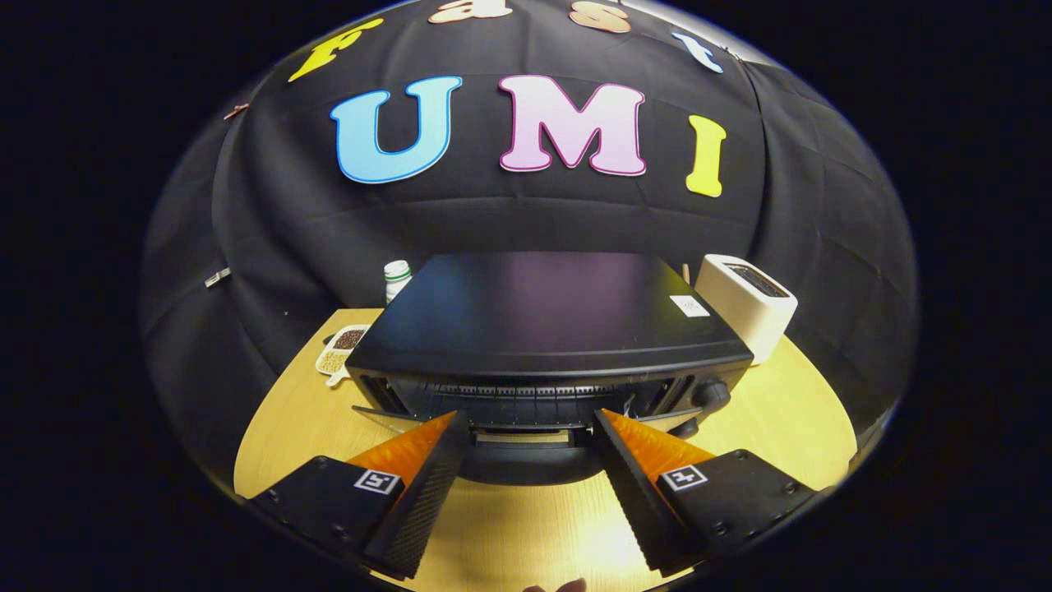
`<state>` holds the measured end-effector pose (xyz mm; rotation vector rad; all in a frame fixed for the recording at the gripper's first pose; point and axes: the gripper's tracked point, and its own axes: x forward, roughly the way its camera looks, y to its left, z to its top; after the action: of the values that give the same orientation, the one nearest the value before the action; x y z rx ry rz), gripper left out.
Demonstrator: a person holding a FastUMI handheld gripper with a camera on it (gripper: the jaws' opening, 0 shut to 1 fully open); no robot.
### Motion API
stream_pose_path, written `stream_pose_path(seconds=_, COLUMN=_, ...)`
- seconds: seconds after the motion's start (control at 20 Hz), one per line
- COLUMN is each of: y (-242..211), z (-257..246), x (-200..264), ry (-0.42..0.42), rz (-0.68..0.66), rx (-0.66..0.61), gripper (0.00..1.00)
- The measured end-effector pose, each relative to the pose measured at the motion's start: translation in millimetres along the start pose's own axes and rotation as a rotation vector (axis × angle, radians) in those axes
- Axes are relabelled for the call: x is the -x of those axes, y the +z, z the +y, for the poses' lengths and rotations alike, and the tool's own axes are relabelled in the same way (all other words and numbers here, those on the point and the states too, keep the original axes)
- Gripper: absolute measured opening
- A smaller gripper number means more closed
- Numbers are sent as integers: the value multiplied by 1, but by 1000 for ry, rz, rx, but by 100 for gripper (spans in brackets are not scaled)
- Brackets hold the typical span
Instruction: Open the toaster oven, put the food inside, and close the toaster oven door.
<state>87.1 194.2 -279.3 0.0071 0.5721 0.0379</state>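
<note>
Before the toaster oven, the claw gapes wide, gripping nothing.

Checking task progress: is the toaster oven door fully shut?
No: the toaster oven door hangs open just ahead of the open gripper.

Gripper-mounted fisheye view, close above the toaster oven, facing its front and the wall.

Mock kitchen booth: toaster oven, cloth wall.
</note>
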Motion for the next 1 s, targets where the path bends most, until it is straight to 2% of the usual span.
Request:
stream_pose_path(seconds=0.55, y=-92, z=-3, x=33, ry=7, rz=130, rx=67, gripper=99)
stream_pose_path(seconds=1.0, y=-148, z=9, x=46, ry=99, rz=277, rx=82, gripper=99)
